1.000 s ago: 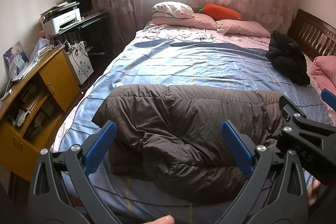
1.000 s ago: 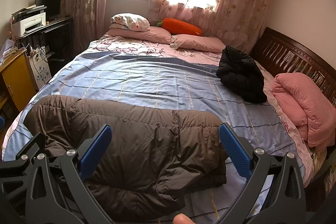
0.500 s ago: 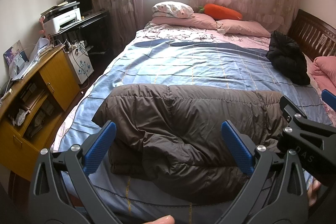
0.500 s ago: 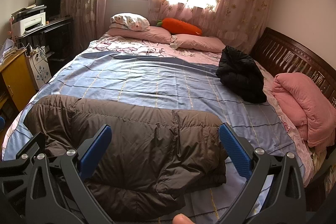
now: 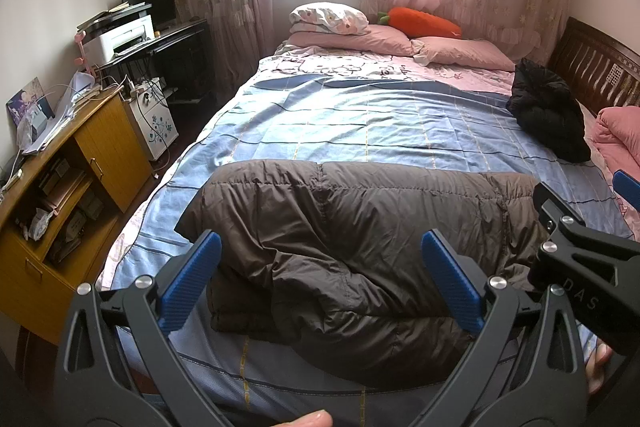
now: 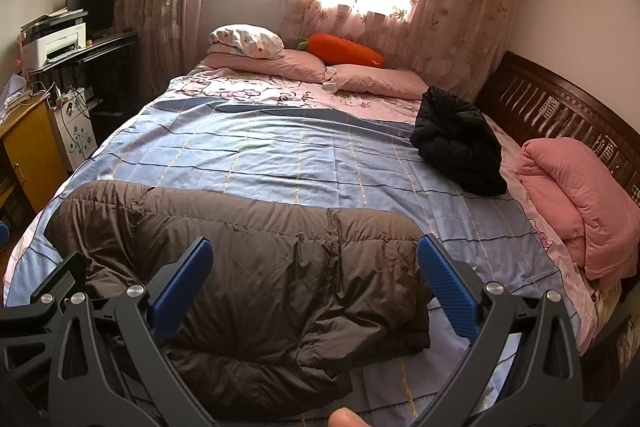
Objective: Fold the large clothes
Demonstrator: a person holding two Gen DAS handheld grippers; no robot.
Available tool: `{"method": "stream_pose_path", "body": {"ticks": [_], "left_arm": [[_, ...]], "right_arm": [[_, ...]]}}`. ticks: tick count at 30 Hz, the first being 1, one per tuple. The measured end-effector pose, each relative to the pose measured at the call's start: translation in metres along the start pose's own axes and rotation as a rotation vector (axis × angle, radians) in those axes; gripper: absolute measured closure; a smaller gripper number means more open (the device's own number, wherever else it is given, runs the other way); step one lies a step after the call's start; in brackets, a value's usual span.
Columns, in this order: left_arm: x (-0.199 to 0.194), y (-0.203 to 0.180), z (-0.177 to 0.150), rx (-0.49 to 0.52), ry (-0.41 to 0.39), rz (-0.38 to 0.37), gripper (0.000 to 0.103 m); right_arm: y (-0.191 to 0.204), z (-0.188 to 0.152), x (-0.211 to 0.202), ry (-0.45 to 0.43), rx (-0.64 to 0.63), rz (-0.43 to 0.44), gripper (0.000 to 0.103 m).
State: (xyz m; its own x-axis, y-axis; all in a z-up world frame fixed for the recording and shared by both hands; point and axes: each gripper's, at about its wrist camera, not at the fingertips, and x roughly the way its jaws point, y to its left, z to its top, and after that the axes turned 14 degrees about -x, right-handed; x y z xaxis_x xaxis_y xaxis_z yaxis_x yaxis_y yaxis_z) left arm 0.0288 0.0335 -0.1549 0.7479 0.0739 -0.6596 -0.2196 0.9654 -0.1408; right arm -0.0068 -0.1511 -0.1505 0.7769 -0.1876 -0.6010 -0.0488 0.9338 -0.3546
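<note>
A large brown puffer coat (image 5: 352,227) lies folded lengthwise across the near part of the bed, on the blue checked bedspread (image 5: 360,123); it also shows in the right wrist view (image 6: 256,259). My left gripper (image 5: 320,283) is open and empty, held above the coat's near left part. My right gripper (image 6: 316,287) is open and empty above the coat's near right part. The right gripper's body shows at the right edge of the left wrist view (image 5: 584,267).
A black jacket (image 6: 460,143) lies bunched at the bed's right side, with a folded pink quilt (image 6: 580,195) nearer. Pillows (image 6: 280,63) and an orange carrot cushion (image 6: 344,50) lie at the far end. A wooden cabinet (image 5: 72,187) stands left of the bed.
</note>
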Motion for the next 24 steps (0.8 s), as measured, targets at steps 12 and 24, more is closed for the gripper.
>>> {"method": "stream_pose_path", "body": {"ticks": [12, 24], "left_arm": [[-0.0001, -0.0003, 0.0001, -0.001, 0.000, 0.000, 0.002], [-0.0004, -0.0007, 0.0001, -0.001, -0.001, 0.000, 0.002]], "right_arm": [[-0.0007, 0.0000, 0.0003, 0.001, 0.000, 0.002, 0.001], [0.0020, -0.0022, -0.0014, 0.003, 0.002, -0.003, 0.001]]}}
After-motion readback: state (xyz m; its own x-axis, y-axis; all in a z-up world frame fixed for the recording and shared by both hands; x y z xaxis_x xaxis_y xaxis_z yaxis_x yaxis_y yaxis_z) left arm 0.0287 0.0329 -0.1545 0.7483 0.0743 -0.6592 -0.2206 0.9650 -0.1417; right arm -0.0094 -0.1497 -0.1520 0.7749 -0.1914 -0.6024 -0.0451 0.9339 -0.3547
